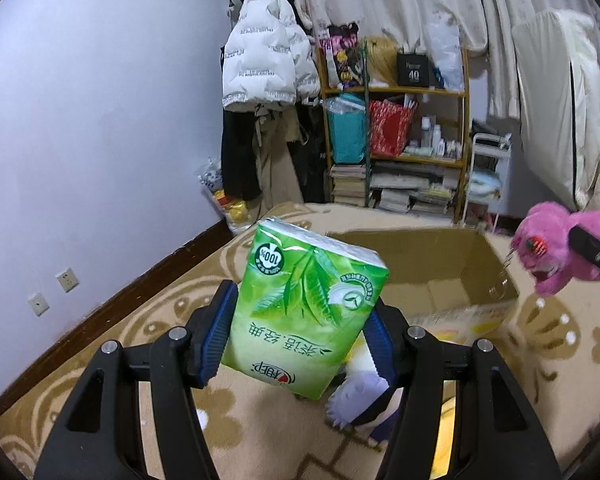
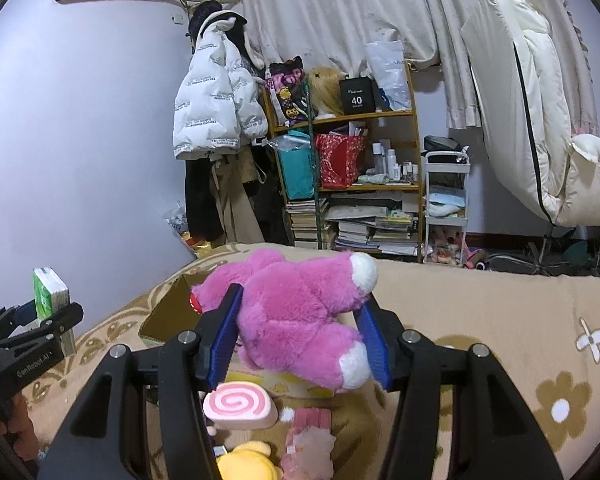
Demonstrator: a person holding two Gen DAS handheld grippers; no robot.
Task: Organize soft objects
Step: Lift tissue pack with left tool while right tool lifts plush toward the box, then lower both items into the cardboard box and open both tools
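The left gripper (image 1: 300, 330) is clamped on a green tissue pack (image 1: 306, 308), its blue pads pressing the pack's two long sides near the lower half, so the pack stands tilted above the fingers and clear of the patterned bedspread (image 1: 148, 312). The right gripper (image 2: 298, 338) holds a pink plush toy (image 2: 300, 320) across its body, with head and white-tipped limbs spilling out either side. The open cardboard box (image 1: 480, 280) is the landmark: the tissue pack hangs just on the near side of its rim, and the plush is off to its right, above the bedspread and not yet over the opening. Still lying on the near side of the box are a pink swirl cushion (image 2: 240, 404), a yellow plush (image 2: 248, 460) and a pale purple plush (image 1: 358, 398). The risks, as I judge them: the slick wrapper could slide from the pads if the tilt grows, and the plush's loose limbs could catch the box wall and drop it outside.
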